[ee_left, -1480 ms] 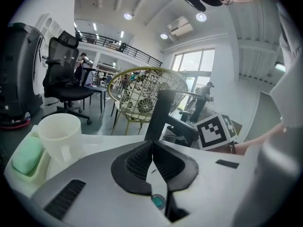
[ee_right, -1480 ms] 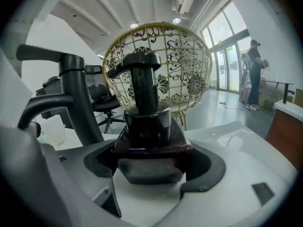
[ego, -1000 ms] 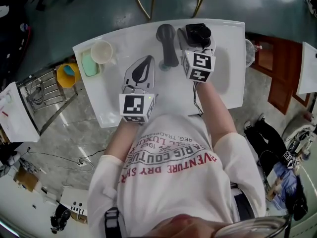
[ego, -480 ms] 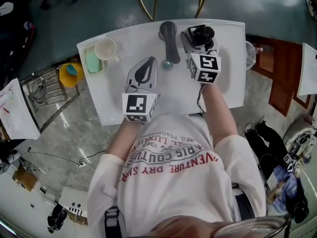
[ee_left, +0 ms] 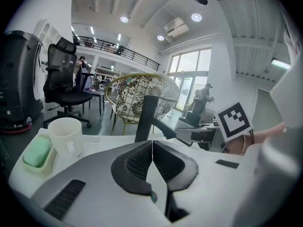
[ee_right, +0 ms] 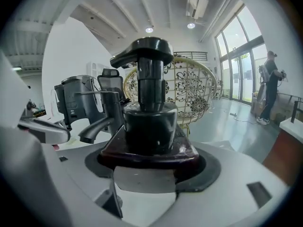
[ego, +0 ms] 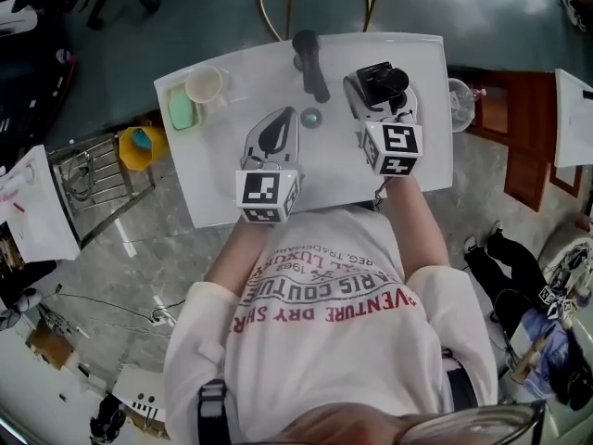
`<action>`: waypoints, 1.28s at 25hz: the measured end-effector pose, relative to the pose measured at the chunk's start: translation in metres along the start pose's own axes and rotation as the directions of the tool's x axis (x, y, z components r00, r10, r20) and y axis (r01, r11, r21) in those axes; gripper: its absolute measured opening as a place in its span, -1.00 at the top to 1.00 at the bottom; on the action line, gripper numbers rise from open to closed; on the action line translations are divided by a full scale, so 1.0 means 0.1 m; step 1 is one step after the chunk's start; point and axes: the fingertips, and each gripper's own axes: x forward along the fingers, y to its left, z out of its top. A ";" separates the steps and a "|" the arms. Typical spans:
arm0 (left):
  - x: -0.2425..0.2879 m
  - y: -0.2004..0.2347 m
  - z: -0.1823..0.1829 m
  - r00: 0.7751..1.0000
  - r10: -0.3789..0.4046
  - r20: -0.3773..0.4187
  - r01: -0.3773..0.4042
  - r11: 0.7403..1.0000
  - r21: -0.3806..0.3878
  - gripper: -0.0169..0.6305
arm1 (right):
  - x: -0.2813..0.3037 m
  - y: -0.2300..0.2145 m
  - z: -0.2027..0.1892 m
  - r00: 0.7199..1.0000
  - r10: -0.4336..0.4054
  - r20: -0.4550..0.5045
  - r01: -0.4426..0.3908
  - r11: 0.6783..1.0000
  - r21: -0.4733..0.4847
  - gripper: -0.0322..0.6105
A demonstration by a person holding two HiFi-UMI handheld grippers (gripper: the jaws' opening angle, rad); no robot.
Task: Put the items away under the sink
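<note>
1. The right gripper (ego: pixel 378 95) (ee_right: pixel 150 171) has its jaws spread wide around the base of a glossy dark maroon pump bottle with a black collar and pump head (ego: pixel 376 74) (ee_right: pixel 150 122), gripping it low down. Because the tall pump rises well above the grip, the bottle could probably tip or twist in the jaws if it is swung down quickly toward the cupboard below.
2. The black curved faucet (ego: pixel 310 61) (ee_right: pixel 98 124) stands just left of the bottle. A sideways sweep risks knocking the pump head against it.
3. The left gripper (ego: pixel 271 139) (ee_left: pixel 152 157) has its jaws pressed together with nothing between them. If a door under the sink needs opening, that likely falls to this gripper, and it would first have to open.
4. The bottle is upright over the right part of the white sink top (ego: pixel 227 188), apart from the white plastic cup (ego: pixel 204 84) (ee_left: pixel 66 134) and the mint-green soap bar (ego: pixel 180 110) (ee_left: pixel 37 151) at the left corner.
5. The bottle's squared shoulders shine and look slippery, and its cap is intact.
</note>
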 end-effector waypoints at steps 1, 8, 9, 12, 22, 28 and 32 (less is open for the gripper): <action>-0.04 -0.04 0.02 1.000 0.003 0.008 -0.003 1.000 -0.001 0.88 | -0.08 0.01 0.02 1.000 0.006 0.005 -0.006 1.000 -0.003 -0.26; -0.38 -0.46 0.10 0.994 0.070 0.079 -0.071 0.997 0.007 0.88 | -0.71 0.05 0.05 0.997 0.071 0.038 -0.069 0.997 -0.041 -0.26; -0.45 -0.53 0.09 0.992 0.089 0.090 -0.090 0.996 0.004 0.88 | -0.81 0.06 0.03 0.995 0.090 0.040 -0.088 0.995 -0.040 -0.26; -0.67 -0.77 0.01 0.984 0.136 0.117 -0.135 0.991 -0.019 0.88 | -1.08 0.16 -0.03 0.982 0.187 0.040 -0.185 0.981 -0.058 -0.26; -1.45 -1.49 -0.45 0.939 0.286 0.194 -0.281 0.958 -0.052 0.88 | -2.08 0.49 -0.39 0.912 0.409 0.029 -0.395 0.894 -0.212 -0.26; -2.01 -1.66 -0.78 0.898 0.393 0.199 -0.379 0.919 -0.107 0.88 | -2.56 0.86 -0.73 0.841 0.541 -0.015 -0.529 0.816 -0.233 -0.26; -2.31 -1.54 -1.03 0.869 0.464 0.172 -0.437 0.883 -0.173 0.88 | -2.67 1.24 -0.90 0.792 0.608 -0.055 -0.601 0.759 -0.250 -0.26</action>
